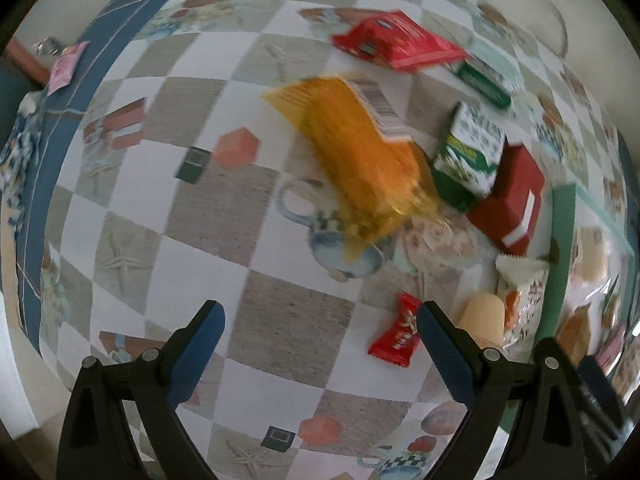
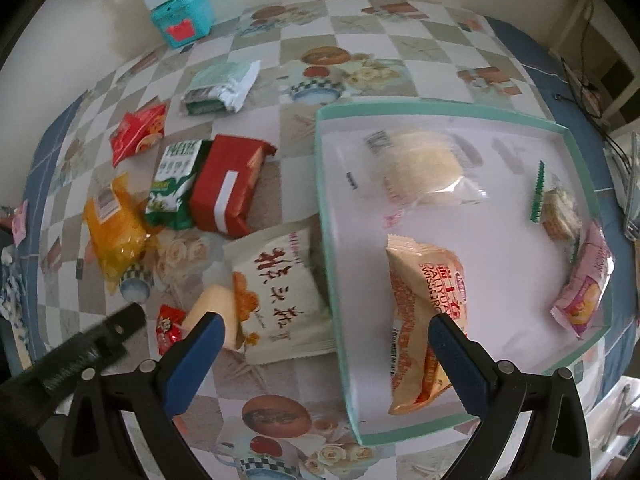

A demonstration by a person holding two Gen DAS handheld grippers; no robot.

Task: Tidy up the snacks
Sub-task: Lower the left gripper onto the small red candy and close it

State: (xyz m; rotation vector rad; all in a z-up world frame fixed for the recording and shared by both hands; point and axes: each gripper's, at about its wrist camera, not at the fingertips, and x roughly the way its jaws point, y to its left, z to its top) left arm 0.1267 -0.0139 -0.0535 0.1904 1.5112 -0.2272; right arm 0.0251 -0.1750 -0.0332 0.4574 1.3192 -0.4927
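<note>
Loose snacks lie on the checkered tablecloth: an orange bag (image 1: 356, 156) (image 2: 114, 232), a green-and-white packet (image 1: 468, 156) (image 2: 174, 184), a dark red pack (image 1: 510, 198) (image 2: 228, 184), a white packet with black characters (image 2: 280, 296), a small red candy (image 1: 396, 332) (image 2: 170, 326). The green-rimmed tray (image 2: 326, 216) holds a clear-wrapped bun (image 2: 420, 164), an orange-striped roll packet (image 2: 424, 320), a pink packet (image 2: 586, 284). My left gripper (image 1: 320, 316) hangs open over bare cloth, the red candy beside its right finger. My right gripper (image 2: 326, 332) stands open, straddling the tray's near-left rim.
A bright red bag (image 1: 394, 42) (image 2: 138, 134) and a pale green wrapper (image 2: 220, 88) lie farther back. A teal box (image 2: 182, 10) stands at the wall. The left gripper's black arm (image 2: 80, 356) shows at the lower left of the right wrist view. The blue table border (image 1: 108, 64) curves around.
</note>
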